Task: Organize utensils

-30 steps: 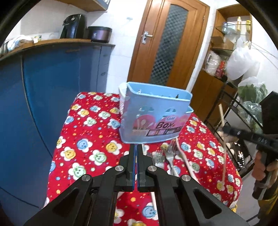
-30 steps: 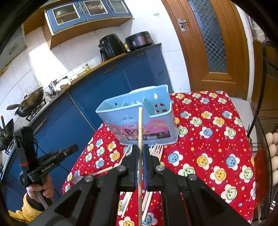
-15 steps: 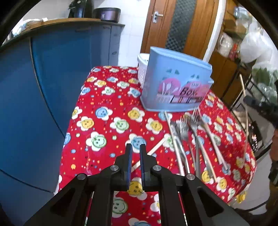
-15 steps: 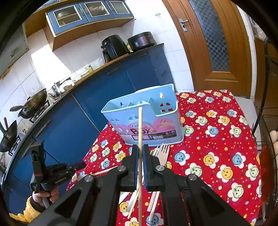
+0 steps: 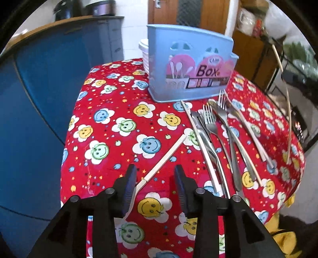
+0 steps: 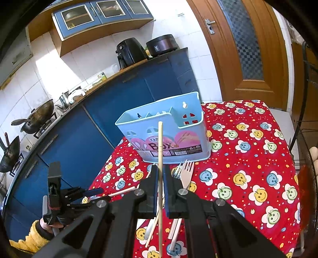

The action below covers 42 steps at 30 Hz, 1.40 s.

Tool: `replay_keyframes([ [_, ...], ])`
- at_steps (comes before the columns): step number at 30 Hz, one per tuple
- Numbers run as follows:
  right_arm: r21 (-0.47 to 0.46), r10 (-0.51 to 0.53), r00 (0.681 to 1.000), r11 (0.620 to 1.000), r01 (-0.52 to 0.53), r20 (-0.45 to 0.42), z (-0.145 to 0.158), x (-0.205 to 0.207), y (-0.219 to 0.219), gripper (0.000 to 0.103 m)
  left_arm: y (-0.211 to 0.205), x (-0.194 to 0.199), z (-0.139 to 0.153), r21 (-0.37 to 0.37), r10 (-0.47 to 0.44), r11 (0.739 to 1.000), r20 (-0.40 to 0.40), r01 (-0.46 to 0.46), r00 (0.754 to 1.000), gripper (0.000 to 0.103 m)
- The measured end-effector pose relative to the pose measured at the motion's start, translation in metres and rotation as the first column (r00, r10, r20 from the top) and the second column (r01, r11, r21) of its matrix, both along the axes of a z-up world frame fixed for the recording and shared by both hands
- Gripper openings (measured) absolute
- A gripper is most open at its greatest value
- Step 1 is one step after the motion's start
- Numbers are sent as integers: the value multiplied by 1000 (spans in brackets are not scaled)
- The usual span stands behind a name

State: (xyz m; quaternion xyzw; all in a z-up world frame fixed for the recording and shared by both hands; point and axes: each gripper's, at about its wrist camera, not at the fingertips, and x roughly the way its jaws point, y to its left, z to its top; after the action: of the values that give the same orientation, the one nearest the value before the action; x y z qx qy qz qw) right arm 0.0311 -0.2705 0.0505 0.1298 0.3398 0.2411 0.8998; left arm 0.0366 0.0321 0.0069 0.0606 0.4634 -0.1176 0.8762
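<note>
Over the red cloth [image 5: 111, 139] our left gripper [image 5: 155, 182] gapes astride a white-handled utensil [image 5: 165, 156] while our right gripper [image 6: 160, 178], clamped on a chopstick [image 6: 160, 142], risks letting that thin stick pivot and miss the blue box [image 6: 165, 127].

this is somebody's home kitchen, pretty lived-in. up and to the left of the right gripper [image 6: 160, 176] there's a gas stove with a blackened wok [image 6: 39, 115] on it and a kettle [image 6: 64, 99] right beside it, white tiled walls behind. straight ahead past the gripper runs a row of blue cabinets [image 6: 119, 99] under a wooden countertop, with a black air fryer [image 6: 130, 52] and a rice cooker [image 6: 162, 44] on top. glass-front wall cupboards [image 6: 99, 14] hang above. off to the right is a wooden door [image 6: 244, 49] with patterned glass. below the gripper, a table with a red smiley-flower tablecloth [image 6: 248, 168].
</note>
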Motion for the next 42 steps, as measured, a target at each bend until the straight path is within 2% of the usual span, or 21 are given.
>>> replay_keyframes([
  [8,6,-7,1000,1000,7,-5,-3,0,-3,6,-18,28,-10,99,-98,990,-70,105,993,40],
  [14,11,-13,1000,1000,13,-8,-5,2,-8,6,-34,44,-19,170,-186,963,-140,209,972,38],
  [17,13,-16,1000,1000,16,-10,-6,3,-9,6,-40,51,-18,160,-225,954,-177,254,958,22],
  [18,14,-16,1000,1000,17,-9,-6,3,-10,6,-42,53,-18,148,-243,951,-192,273,951,13],
  [21,17,-18,1000,1000,18,-7,-5,3,-10,6,-49,53,-19,155,-263,943,-200,295,944,7],
  [23,18,-18,1000,1000,18,-5,-5,3,-11,6,-48,52,-18,141,-258,947,-197,287,946,6],
  [28,15,-24,1000,1000,24,-1,-3,2,-12,6,-38,44,-8,73,-210,973,-124,220,970,5],
  [33,12,-33,999,999,32,3,-2,0,-14,6,-31,18,18,5,-157,988,39,157,987,5],
  [38,11,-35,999,999,35,4,-1,0,-12,6,-24,2,39,-64,-92,993,145,102,985,5],
  [42,7,-34,999,999,34,11,0,0,-12,6,-20,-3,59,-95,-35,994,237,59,971,5],
])
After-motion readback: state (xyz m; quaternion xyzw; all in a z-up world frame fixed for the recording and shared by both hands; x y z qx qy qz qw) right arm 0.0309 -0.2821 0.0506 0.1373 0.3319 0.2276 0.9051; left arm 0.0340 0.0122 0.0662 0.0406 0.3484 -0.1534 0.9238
